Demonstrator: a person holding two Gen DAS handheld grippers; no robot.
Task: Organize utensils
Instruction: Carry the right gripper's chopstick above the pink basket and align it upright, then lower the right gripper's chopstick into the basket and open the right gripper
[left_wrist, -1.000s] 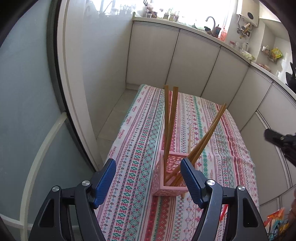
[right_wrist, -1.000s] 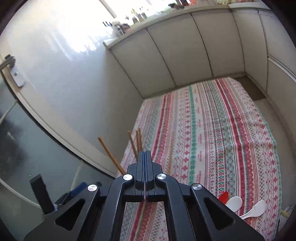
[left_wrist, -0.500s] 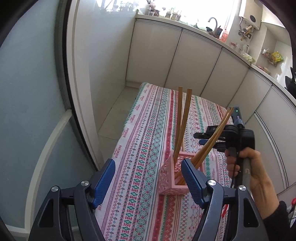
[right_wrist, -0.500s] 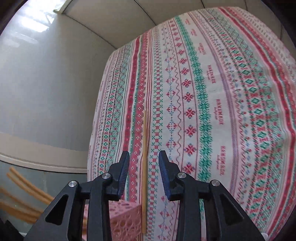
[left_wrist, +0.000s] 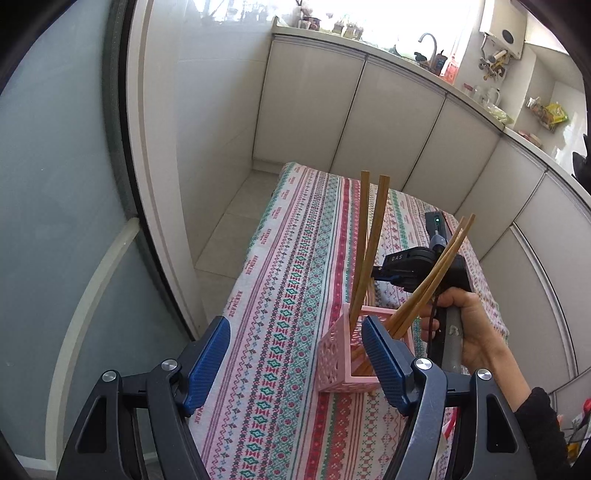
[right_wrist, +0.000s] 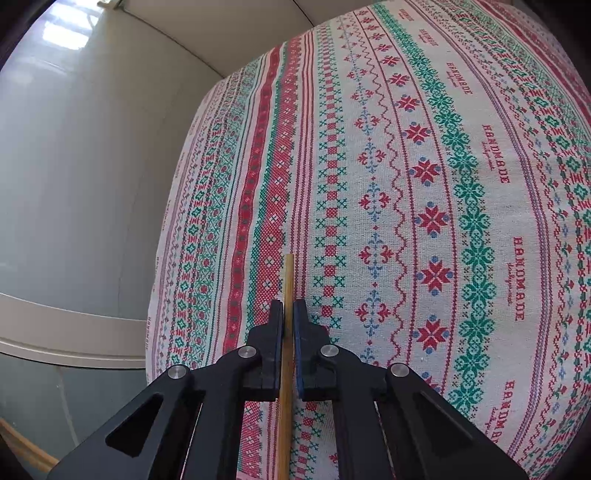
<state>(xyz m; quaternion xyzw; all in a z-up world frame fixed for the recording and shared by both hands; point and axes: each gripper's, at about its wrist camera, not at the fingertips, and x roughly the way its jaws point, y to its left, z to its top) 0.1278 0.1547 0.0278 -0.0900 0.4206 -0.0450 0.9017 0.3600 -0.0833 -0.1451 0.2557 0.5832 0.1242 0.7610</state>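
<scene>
A pink lattice holder (left_wrist: 338, 350) stands on the patterned tablecloth (left_wrist: 295, 295) with several wooden chopsticks (left_wrist: 373, 240) leaning in it. My left gripper (left_wrist: 295, 354) is open and empty, hovering just in front of the holder. My right gripper (right_wrist: 289, 314) is low over the cloth beyond the holder, its jaws closed on a single wooden chopstick (right_wrist: 287, 291) that lies lengthwise on the cloth. The right gripper also shows in the left wrist view (left_wrist: 380, 275), held by a hand (left_wrist: 472, 325).
White cabinet doors (left_wrist: 351, 122) run along the far side and right of the table. A glass door with a white frame (left_wrist: 155, 177) stands on the left. The table's left edge (right_wrist: 166, 236) is near the chopstick. Red and white utensils (left_wrist: 448, 430) peek out at lower right.
My right gripper has dropped closer to the cloth and closed its jaws from open onto the lying chopstick. My left gripper drifted slightly left and stayed open.
</scene>
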